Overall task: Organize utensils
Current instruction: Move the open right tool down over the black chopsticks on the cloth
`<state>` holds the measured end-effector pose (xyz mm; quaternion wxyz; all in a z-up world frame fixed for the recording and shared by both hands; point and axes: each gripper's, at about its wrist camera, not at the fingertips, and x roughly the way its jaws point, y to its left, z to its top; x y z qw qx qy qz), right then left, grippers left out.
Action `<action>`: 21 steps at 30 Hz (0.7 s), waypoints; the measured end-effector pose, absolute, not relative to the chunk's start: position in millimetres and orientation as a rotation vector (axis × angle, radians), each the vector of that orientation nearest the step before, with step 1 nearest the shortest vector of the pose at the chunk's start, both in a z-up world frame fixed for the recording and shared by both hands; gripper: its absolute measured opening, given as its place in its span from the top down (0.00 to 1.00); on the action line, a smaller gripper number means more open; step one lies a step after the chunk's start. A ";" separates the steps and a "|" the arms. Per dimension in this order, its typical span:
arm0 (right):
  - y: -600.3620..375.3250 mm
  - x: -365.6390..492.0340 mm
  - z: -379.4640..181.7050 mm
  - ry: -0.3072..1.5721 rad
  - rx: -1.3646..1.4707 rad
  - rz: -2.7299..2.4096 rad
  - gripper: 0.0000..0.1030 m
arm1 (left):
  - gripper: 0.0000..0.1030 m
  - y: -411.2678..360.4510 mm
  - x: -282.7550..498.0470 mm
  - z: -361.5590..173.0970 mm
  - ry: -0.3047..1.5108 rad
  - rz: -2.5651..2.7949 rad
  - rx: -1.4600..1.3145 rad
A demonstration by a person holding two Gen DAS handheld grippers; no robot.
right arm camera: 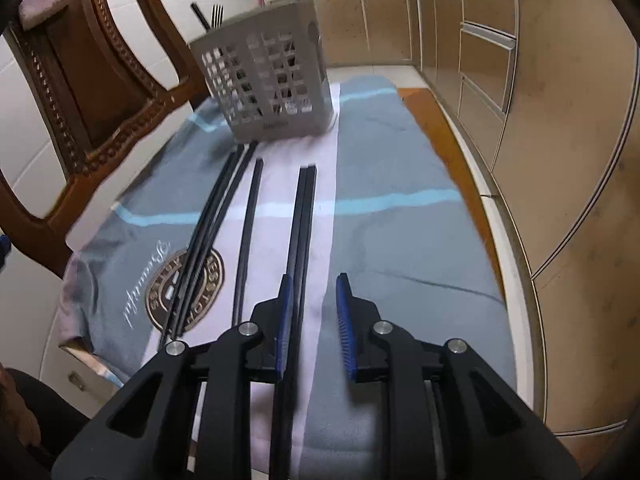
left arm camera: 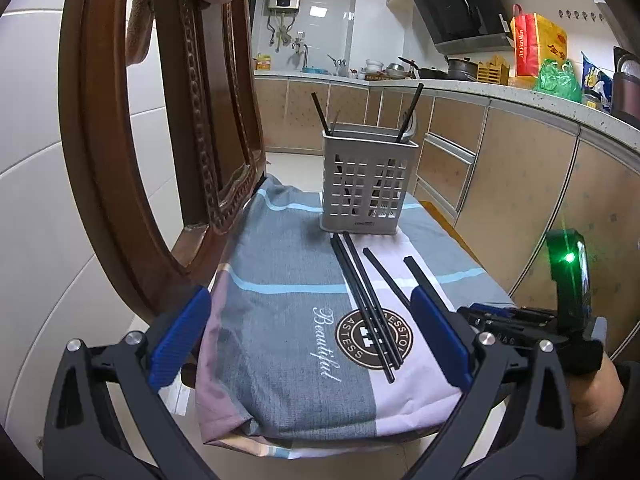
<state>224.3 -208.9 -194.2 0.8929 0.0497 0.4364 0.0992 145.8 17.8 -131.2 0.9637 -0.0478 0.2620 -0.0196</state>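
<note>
right wrist view is the one to look at here. the right gripper (right arm camera: 314, 322) is angled down over the patterned cloth (right arm camera: 392, 160) with a pair of black chopsticks (right arm camera: 305, 216) running between its blue pads (right arm camera: 345, 328). the jaws are fairly narrow, but there's a clear gap on the right side — the sticks lie against the left pad and the other pad isn't touching, so it doesn't look like a real grip yet.

the rest of the pile is just to the left: a single chopstick (right arm camera: 250, 216) and a bundle of them (right arm camera: 218, 216) lying across the round logo, all pointing toward the grey utensil holder (right arm camera: 268, 80), which stands at the far end of the cloth with a fork (right arm camera: 216, 14) and a few chopsticks already in it.

left wrist view shows the left gripper (left arm camera: 310, 340) spread wide with nothing in it, hanging over the near edge of the cloth. the holder (left arm camera: 368, 184) is well beyond it.

so the step in hand looks like picking up the next pair. the next move probably needs the jaws to close fully on both sticks, then lift and tip them upright before dropping them in — thin sticks like these could easily slip or splay if only one gets caught.
</note>
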 end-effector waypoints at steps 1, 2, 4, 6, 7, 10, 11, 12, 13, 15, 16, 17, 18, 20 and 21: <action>-205.8 224.6 -197.3 0.915 0.089 0.212 0.79 | 0.04 18.7 146.2 -131.7 0.534 -0.039 -0.101; -203.8 225.2 -199.2 0.921 0.078 0.211 0.79 | 0.04 18.8 146.4 -131.9 0.537 -0.039 -0.107; -200.2 224.9 -200.2 0.913 0.032 0.187 0.79 | 0.04 19.0 146.4 -132.3 0.538 -0.040 -0.110; -198.5 225.8 -200.4 0.916 0.005 0.179 0.79 | 0.04 17.8 146.4 -132.7 0.540 -0.042 -0.103; -197.2 225.7 -200.5 0.915 -0.021 0.167 0.79 | 0.04 17.2 146.9 -133.2 0.544 -0.044 -0.100; -186.6 226.5 -206.0 0.928 -0.104 0.153 0.78 | 0.04 15.0 148.1 -135.0 0.555 -0.050 -0.093; -183.1 227.1 -206.8 0.920 -0.139 0.139 0.79 | 0.04 14.6 148.5 -135.4 0.558 -0.051 -0.091; -182.6 228.0 -206.7 0.920 -0.135 0.133 0.79 | 0.04 13.9 148.7 -135.9 0.560 -0.051 -0.087; -184.4 228.3 -206.9 0.921 -0.110 0.147 0.79 | 0.04 14.0 148.8 -136.1 0.561 -0.051 -0.086; -183.3 228.1 -207.7 0.913 -0.105 0.162 0.79 | 0.04 13.7 149.9 -136.7 0.565 -0.055 -0.086; -184.4 227.7 -208.0 0.908 -0.112 0.153 0.80 | 0.04 13.2 150.1 -136.6 0.566 -0.054 -0.084; -188.3 228.4 -208.4 0.907 -0.093 0.138 0.84 | 0.04 13.1 150.8 -137.0 0.569 -0.053 -0.083; -199.3 230.3 -208.6 0.910 -0.038 0.117 0.95 | 0.04 13.4 151.9 -137.4 0.572 -0.053 -0.084; -212.1 230.4 -207.2 0.912 0.008 0.068 0.95 | 0.04 13.5 152.6 -137.7 0.573 -0.054 -0.083; -221.3 227.1 -206.9 0.912 0.043 0.039 0.95 | 0.04 13.6 153.1 -138.1 0.573 -0.056 -0.080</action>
